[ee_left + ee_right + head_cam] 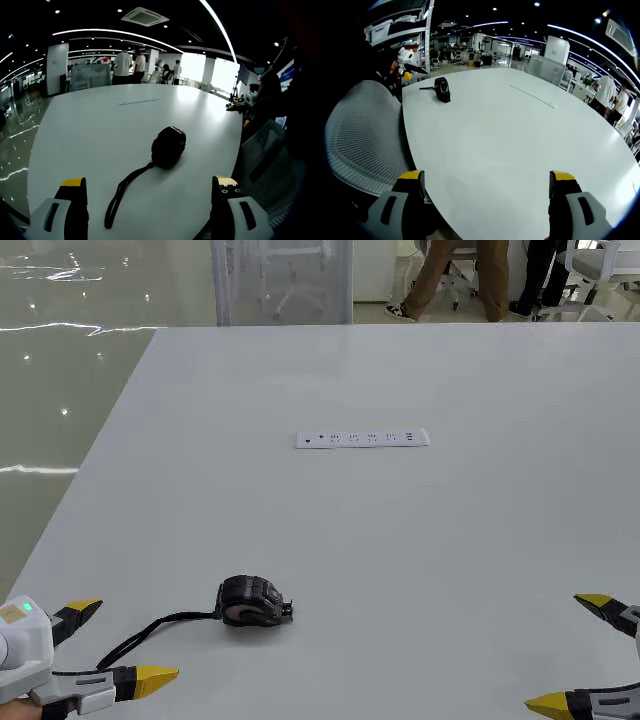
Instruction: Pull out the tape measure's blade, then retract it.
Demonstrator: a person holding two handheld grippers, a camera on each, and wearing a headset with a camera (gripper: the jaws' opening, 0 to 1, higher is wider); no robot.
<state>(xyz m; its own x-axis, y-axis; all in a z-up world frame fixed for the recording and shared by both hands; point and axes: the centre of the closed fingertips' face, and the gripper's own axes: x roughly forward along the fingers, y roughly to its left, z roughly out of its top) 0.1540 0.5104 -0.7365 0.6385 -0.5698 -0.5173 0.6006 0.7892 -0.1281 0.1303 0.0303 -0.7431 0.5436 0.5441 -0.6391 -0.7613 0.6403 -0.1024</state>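
The black tape measure lies on the white table, in the near left part of it, and the blade is not yet pulled out. Its black wrist strap runs from the case to the left and nearer, and ends close to the left gripper. That gripper is at the near left corner of the head view, apart from the tape measure. Its yellow-tipped jaws are spread wide and hold nothing. In the left gripper view the case lies ahead, between the lines of the two jaws, and the strap curls toward them.

The right gripper is at the near right edge of the table, well apart from the tape measure. Its jaws are also spread and empty, with only bare table top between them.

Farther away, about in the middle of the table, lies a white power strip, flat and across. In the right gripper view a grey mesh chair back stands at the table edge. Beyond the far edge there are people and office chairs.
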